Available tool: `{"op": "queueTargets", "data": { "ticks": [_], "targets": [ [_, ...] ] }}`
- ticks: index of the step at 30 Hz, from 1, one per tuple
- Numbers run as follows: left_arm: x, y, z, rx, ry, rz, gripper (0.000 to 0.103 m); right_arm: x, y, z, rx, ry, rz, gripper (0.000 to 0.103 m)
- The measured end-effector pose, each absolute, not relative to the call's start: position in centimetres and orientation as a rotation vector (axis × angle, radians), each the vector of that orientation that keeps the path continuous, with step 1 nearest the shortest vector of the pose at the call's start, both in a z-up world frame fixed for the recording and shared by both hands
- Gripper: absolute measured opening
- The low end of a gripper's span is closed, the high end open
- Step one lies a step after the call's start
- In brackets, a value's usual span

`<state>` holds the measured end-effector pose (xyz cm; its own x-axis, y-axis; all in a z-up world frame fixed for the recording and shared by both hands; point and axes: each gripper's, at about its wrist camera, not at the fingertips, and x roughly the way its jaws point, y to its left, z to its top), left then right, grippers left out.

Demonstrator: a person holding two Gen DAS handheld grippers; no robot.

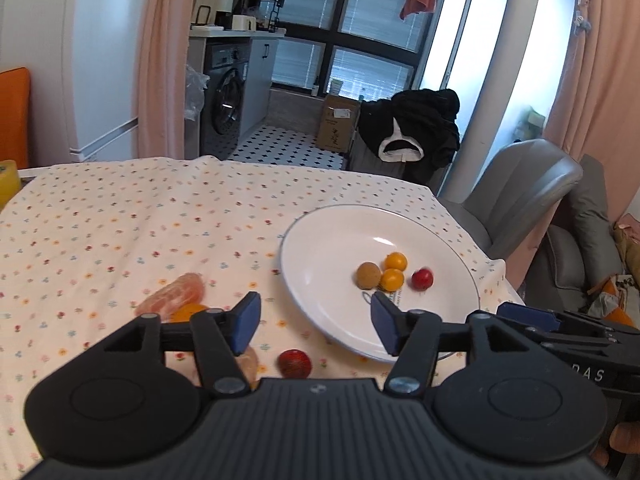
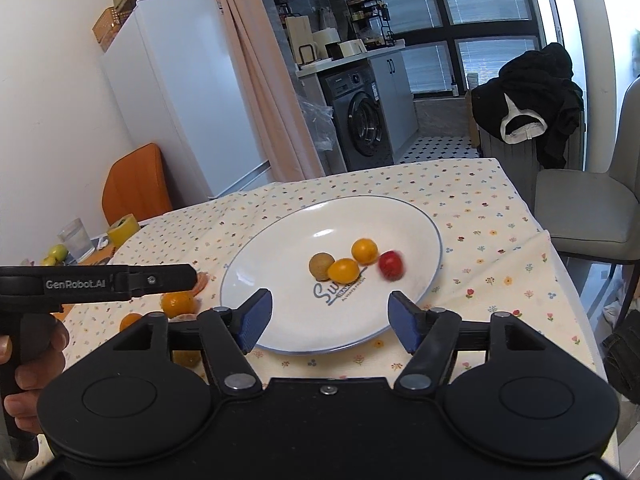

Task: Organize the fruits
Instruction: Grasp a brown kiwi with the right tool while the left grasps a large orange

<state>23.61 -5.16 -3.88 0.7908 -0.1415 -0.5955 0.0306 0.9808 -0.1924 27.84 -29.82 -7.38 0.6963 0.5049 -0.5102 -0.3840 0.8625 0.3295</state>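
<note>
Both black grippers with blue pads, left (image 1: 316, 322) and right (image 2: 330, 322), spread wide, gripping nothing. Mid-frame: white blue-rimmed plate (image 2: 280, 240) carrying one brown, two yellow, one blurry red round fruit (image 2: 391, 265). Lower left on flowered cloth: small red fruit (image 1: 295, 363), peeled orange segments (image 1: 176, 296).
</note>
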Motion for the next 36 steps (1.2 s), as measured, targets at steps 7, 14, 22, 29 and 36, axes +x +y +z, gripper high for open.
{"op": "queueTargets", "data": {
  "ticks": [7,14,22,29,36],
  "targets": [
    [21.8,-3.6,-2.8,-0.184,0.593,-0.063,0.085,27.5,-28.9,-7.0,0.200,0.624,0.524,0.070],
    [20.0,-1.9,-2.1,-0.183,0.541,-0.014,0.091,27.1,-27.4,-6.5,0.196,0.612,0.549,0.081],
    [18.2,0.9,-2.3,-0.207,0.544,0.075,0.091,26.8,-24.8,-6.3,0.188,0.601,0.620,0.089],
    [16.8,3.5,-3.1,-0.243,0.576,0.134,0.091,26.1,-22.8,-6.4,0.171,0.604,0.687,0.088],
    [16.2,4.6,-3.9,-0.253,0.587,0.156,0.091,25.9,-21.9,-6.5,0.155,0.620,0.716,0.083]
  ]
}}
